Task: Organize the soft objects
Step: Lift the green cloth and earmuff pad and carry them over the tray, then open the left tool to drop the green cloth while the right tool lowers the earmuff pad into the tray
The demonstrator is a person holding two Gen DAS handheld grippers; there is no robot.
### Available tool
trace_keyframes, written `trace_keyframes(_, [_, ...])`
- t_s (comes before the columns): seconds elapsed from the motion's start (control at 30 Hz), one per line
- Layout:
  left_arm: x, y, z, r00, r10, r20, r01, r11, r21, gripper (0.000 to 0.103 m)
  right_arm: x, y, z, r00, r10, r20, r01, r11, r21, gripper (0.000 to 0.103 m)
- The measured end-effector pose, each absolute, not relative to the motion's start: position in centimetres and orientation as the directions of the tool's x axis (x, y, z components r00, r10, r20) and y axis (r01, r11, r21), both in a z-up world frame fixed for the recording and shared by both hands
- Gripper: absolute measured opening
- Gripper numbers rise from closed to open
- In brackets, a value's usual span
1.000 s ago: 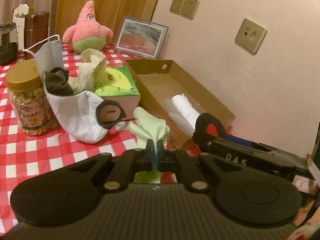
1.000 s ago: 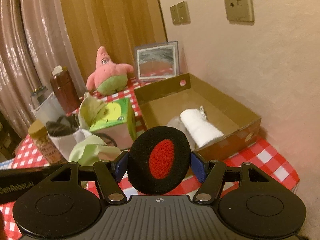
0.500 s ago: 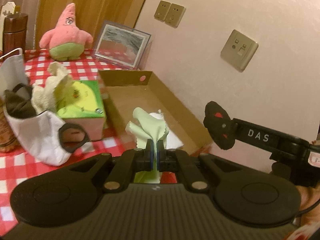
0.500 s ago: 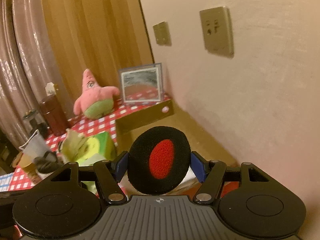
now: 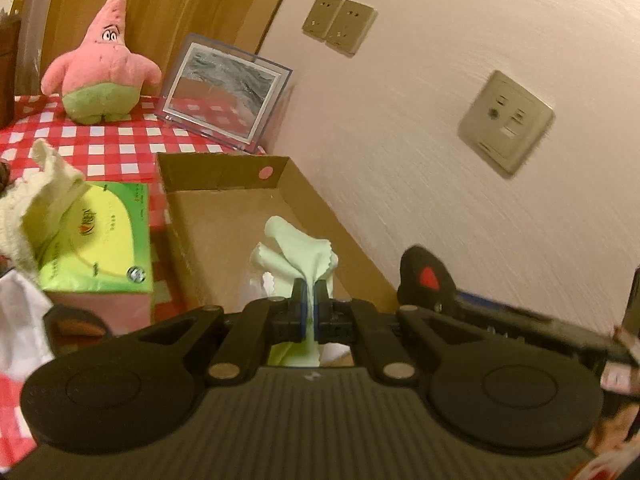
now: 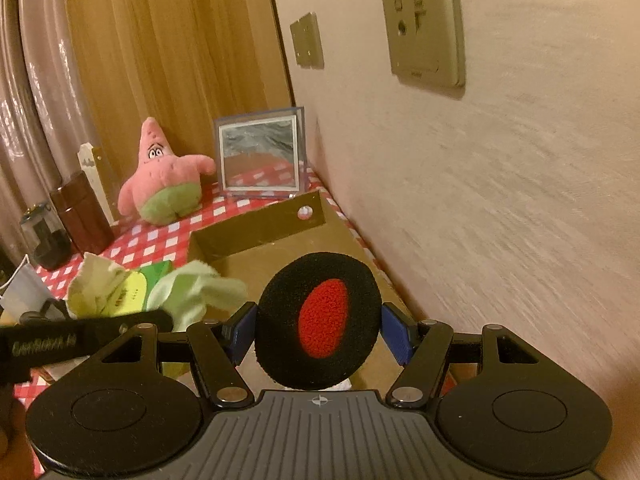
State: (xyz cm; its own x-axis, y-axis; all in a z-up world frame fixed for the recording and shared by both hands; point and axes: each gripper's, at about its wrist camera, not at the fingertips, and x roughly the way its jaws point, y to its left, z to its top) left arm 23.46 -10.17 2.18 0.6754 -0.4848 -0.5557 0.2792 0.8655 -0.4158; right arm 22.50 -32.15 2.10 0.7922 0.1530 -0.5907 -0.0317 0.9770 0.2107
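My left gripper (image 5: pixel 309 292) is shut on a crumpled light green cloth (image 5: pixel 296 256), which hangs above the open cardboard box (image 5: pixel 224 176). In the right wrist view the same cloth (image 6: pixel 192 292) shows at the left, beside the box's far wall (image 6: pixel 256 228). A round black foam pad with a red centre (image 6: pixel 280 304) stands on edge, and my right gripper (image 6: pixel 318 320) is shut on it with the blue fingers (image 6: pixel 394 334) pressing its sides. It too hovers over the box. From the left wrist, that pad (image 5: pixel 426 276) sits just to the right, close to the wall.
A pink starfish plush (image 5: pixel 102 68) and a picture frame (image 5: pixel 228 92) stand behind the box on the red checked cloth. A green tissue box (image 5: pixel 100 236) with a cream cloth (image 5: pixel 36 200) lies left of it. The wall with sockets (image 5: pixel 506 120) runs close along the right.
Both grippers have travelled together toward the box and the wall, keeping their loads. The jar and face mask have left the left wrist view, and the white roll in the box is now hidden.
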Motion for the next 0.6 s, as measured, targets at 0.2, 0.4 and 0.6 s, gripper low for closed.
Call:
trace_keyframes(0.2, [26.9,-10.7,0.9,0.678,-0.473,-0.563,0.245,0.867,-0.433,0.002,24.8,-32.4,0.7,0.777,0.158,-0.609,-0.046,0.98,0.195,0.066])
trace_keyframes(0.4, [29.4,-10.9,-0.9,0.674,-0.464,-0.575,0.205,0.865,-0.459,0.002,26.5,-32.3,-0.6,0.758,0.147,-0.636,-0.05,0.984,0.169,0.066])
trace_keyframes(0.6, [31.5,-11.1,-2.3,0.666,-0.453,-0.593,0.175,0.867,-0.466,0.003,27.6,-32.1,-1.5,0.745,0.13,-0.654,-0.056,0.989,0.134,0.066])
